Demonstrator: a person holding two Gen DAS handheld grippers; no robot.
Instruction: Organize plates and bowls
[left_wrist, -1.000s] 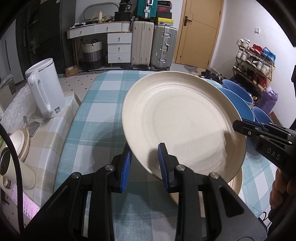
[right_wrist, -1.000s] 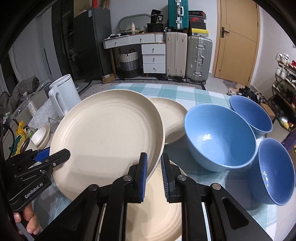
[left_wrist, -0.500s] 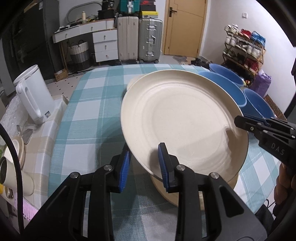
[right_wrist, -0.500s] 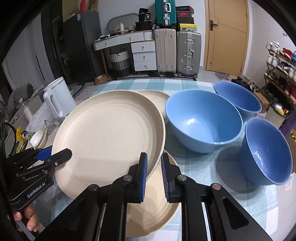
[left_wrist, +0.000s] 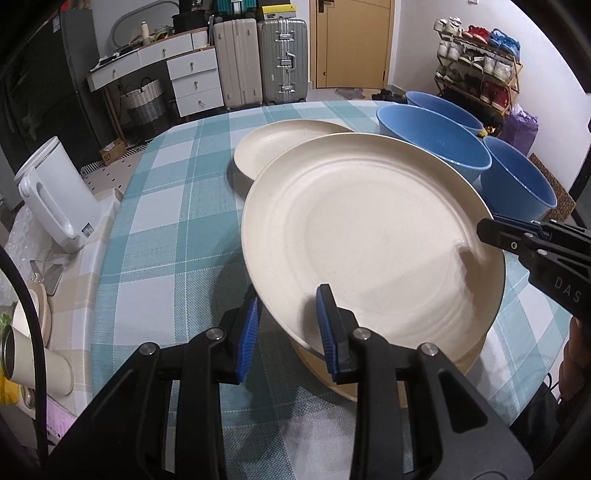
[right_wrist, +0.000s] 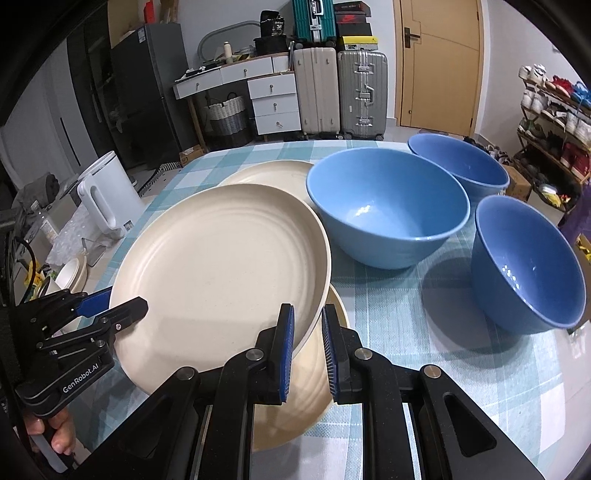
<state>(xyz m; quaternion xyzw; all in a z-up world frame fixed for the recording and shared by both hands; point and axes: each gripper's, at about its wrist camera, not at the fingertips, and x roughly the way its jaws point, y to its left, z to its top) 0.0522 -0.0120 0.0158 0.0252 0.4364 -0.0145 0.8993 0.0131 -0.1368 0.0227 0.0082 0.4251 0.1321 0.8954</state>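
Note:
Both grippers hold one large cream plate (left_wrist: 373, 236), also in the right wrist view (right_wrist: 221, 266), low over a second cream plate (right_wrist: 317, 376) on the checked table. My left gripper (left_wrist: 290, 328) is shut on the plate's near-left rim. My right gripper (right_wrist: 307, 345) is shut on its right rim, and shows in the left wrist view (left_wrist: 495, 229). A third cream plate (left_wrist: 280, 144) lies behind. Three blue bowls stand to the right: a large one (right_wrist: 388, 210), one behind (right_wrist: 458, 162), one nearer (right_wrist: 524, 262).
A white kettle (left_wrist: 55, 195) stands on a side counter left of the table (left_wrist: 166, 206). Cups and a small dish (left_wrist: 26, 314) sit at the counter's near end. Suitcases, drawers and a shoe rack stand beyond the table.
The held plate has come down and levelled out over the plate beneath it. Both grippers have kept their hold.

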